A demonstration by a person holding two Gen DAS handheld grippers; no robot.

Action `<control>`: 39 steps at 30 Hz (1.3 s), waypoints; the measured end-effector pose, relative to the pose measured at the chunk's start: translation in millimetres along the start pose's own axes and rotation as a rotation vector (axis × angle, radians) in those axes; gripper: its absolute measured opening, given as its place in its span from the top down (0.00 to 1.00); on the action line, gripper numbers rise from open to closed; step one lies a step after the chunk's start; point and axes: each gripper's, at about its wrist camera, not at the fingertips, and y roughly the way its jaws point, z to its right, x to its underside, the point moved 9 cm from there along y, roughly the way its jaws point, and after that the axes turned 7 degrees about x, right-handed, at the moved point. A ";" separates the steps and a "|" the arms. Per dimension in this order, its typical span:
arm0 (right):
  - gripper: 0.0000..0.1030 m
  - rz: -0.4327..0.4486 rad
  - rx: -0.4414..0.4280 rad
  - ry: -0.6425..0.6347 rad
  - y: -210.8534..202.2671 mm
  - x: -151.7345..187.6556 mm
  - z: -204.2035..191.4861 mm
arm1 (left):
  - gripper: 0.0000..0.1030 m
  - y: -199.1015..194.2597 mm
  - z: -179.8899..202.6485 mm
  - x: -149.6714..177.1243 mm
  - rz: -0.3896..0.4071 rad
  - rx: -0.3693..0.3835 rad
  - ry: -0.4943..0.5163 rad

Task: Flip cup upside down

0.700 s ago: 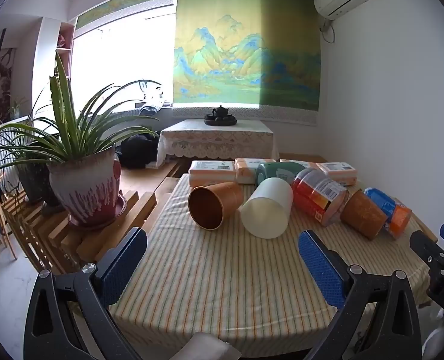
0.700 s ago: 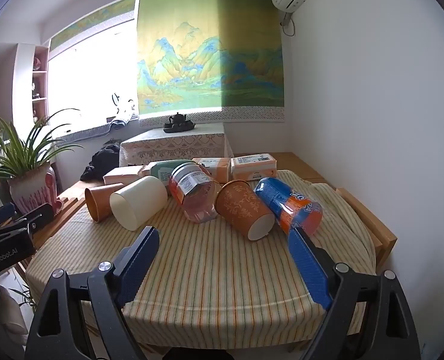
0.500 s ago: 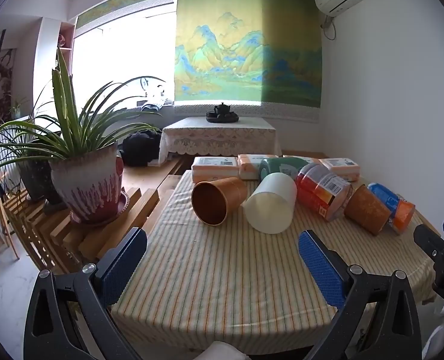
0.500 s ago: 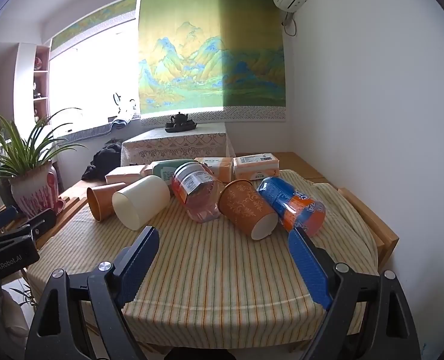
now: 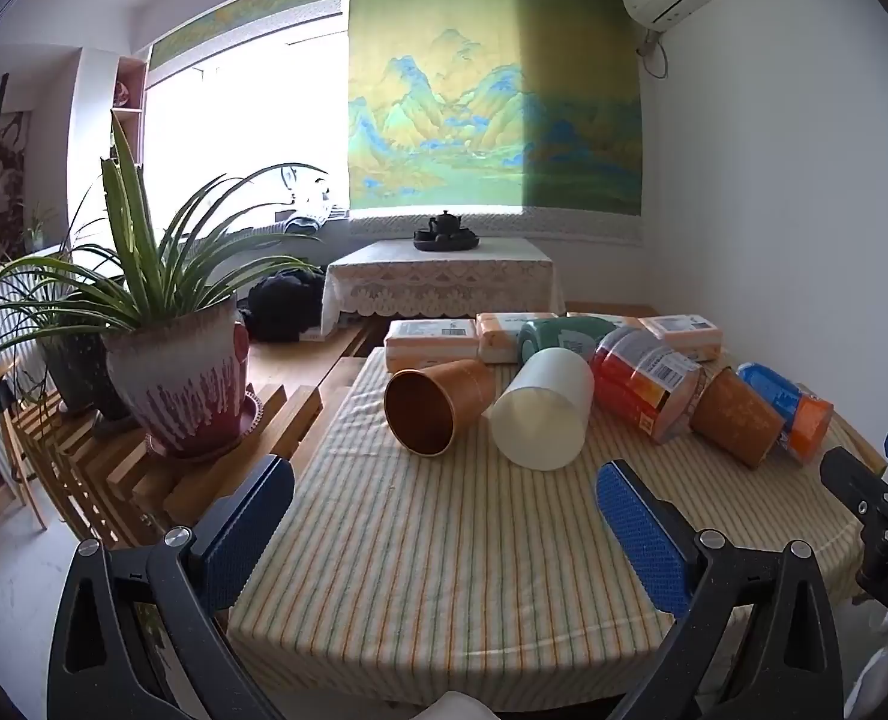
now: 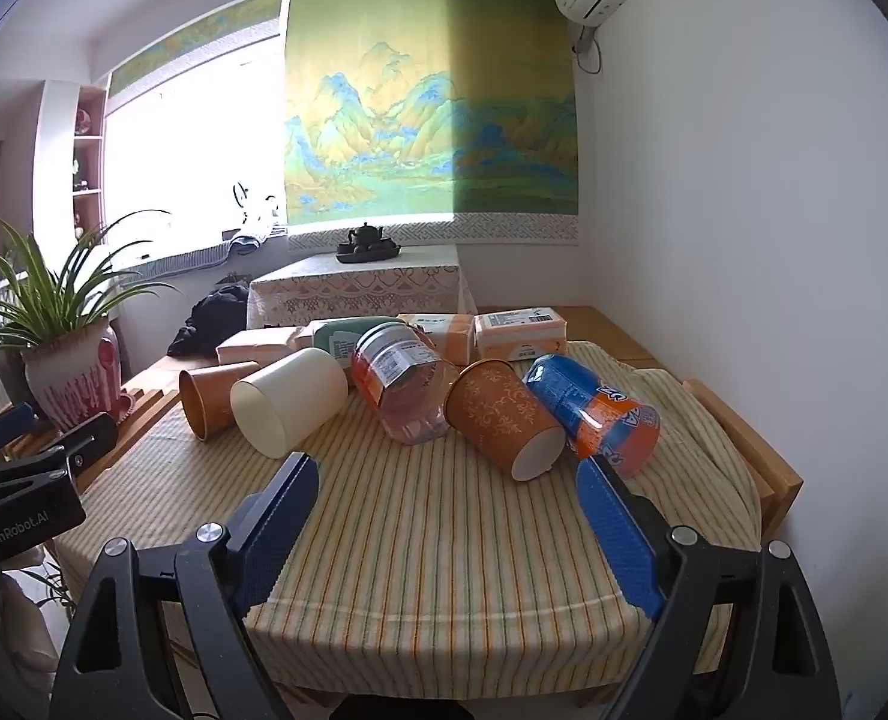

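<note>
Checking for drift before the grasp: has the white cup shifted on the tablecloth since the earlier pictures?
No. The white cup lies on its side between the plain brown cup and the jar, as before; only the camera view slid slightly.

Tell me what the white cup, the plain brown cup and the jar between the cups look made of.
White cup: probably matte plastic or coated paper; smooth, slightly translucent wall.
Plain brown cup: likely kraft paper; dull brown, thin rolled rim.
Jar: clear plastic, seemingly; see-through pinkish body, glossy printed label.
</note>
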 end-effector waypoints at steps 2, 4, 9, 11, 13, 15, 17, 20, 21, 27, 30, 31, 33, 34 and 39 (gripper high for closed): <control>0.17 -0.002 0.000 0.003 0.6 -0.4 1.2 | 0.01 -0.3 1.0 0.3 0.000 0.005 0.004; 0.17 -0.003 0.001 0.005 0.7 0.0 1.8 | 0.01 -0.9 0.8 0.2 0.003 0.004 0.006; 0.17 0.001 0.002 0.003 0.9 -0.3 2.2 | 0.01 -0.7 -0.3 -0.6 0.003 0.008 0.000; 0.17 0.001 0.001 0.003 0.9 -0.2 2.2 | 0.01 -0.7 -0.3 0.0 0.003 0.010 -0.001; 0.17 0.002 0.003 0.002 1.2 -0.3 2.1 | 0.00 -0.9 -0.3 -0.3 0.005 0.008 0.000; 0.17 0.003 0.004 0.003 1.1 -0.4 2.4 | 0.01 -0.9 -0.1 -0.2 0.006 0.008 -0.001; 0.17 0.004 0.006 0.004 0.4 -0.4 2.5 | 0.01 -1.0 -0.4 -0.3 0.006 0.008 -0.001; 0.17 0.005 0.008 0.003 0.4 -0.2 3.2 | 0.00 -1.1 -0.7 -0.1 0.005 0.008 -0.001; 0.17 0.004 0.008 0.002 0.5 -0.2 3.5 | 0.01 -1.3 -0.8 0.0 0.006 0.009 -0.001; 0.17 0.002 0.007 0.002 -0.1 1.0 5.4 | 0.01 -1.0 -1.0 -0.1 0.003 0.008 0.002; 0.17 0.002 0.007 0.001 -0.1 1.3 4.7 | 0.01 -1.1 -0.9 0.1 0.003 0.008 0.002; 0.17 0.001 0.007 0.001 0.5 2.3 4.8 | 0.00 -1.3 -1.1 0.2 0.002 0.008 0.002; 0.17 -0.002 0.006 0.001 0.9 3.2 5.2 | 0.01 -1.2 -1.1 0.3 0.001 0.009 0.002; 0.17 -0.004 0.006 0.001 1.0 3.7 5.5 | 0.01 -0.7 -0.8 0.5 -0.001 0.009 0.003; 0.17 -0.008 0.007 0.003 1.4 3.8 5.9 | 0.01 1.7 0.8 1.2 -0.008 0.012 0.009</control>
